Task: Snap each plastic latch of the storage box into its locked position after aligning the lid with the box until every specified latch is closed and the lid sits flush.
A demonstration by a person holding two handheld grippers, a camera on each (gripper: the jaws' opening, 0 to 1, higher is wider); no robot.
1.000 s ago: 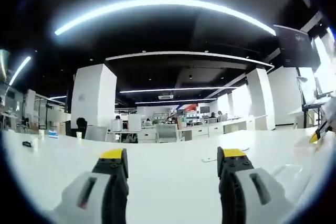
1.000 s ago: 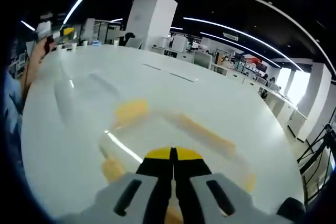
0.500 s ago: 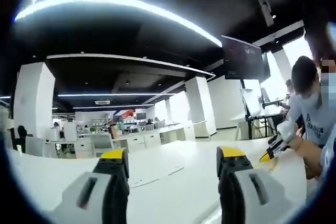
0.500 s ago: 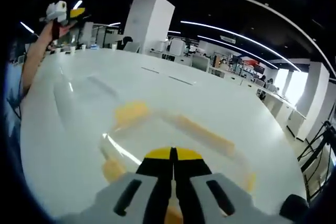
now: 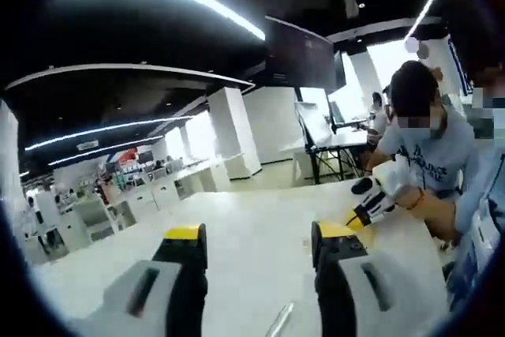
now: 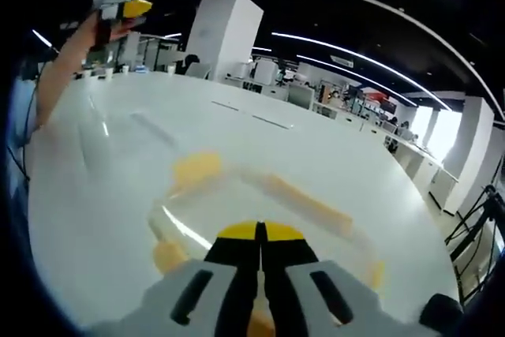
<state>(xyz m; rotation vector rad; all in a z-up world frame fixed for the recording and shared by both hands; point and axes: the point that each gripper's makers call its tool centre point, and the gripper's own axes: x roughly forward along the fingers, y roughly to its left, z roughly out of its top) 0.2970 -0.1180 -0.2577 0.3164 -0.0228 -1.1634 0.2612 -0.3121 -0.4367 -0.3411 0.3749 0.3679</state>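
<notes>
**Right gripper closed over the storage box; left gripper raised and open**

In the right gripper view, the right gripper [image 6: 260, 234] stood with its yellow-tipped jaws pressed together, nothing visible between them, directly above the storage box [image 6: 260, 195]. The box — clear plastic, blurred — rested on the white table [image 6: 316, 140], its transparent lid [image 6: 237, 203] appearing to sit on top; whether it lay flush could not be told. Yellow latches showed along its edges: one at the far corner [image 6: 197, 167], a long one on the right side [image 6: 308, 201], and one at the near left [image 6: 167, 256], just beside the jaw tips. Their locked or unlocked state could not be judged. At upper left, the left gripper [image 6: 118, 1] was held high on a lifted forearm [image 6: 67, 69].

In the left gripper view, the left gripper [image 5: 256, 234] had its jaws well apart and empty, facing across the table [image 5: 252, 219] — toward the right gripper [image 5: 371, 203] held low over the tabletop in the person's hand [image 5: 418, 199].
</notes>
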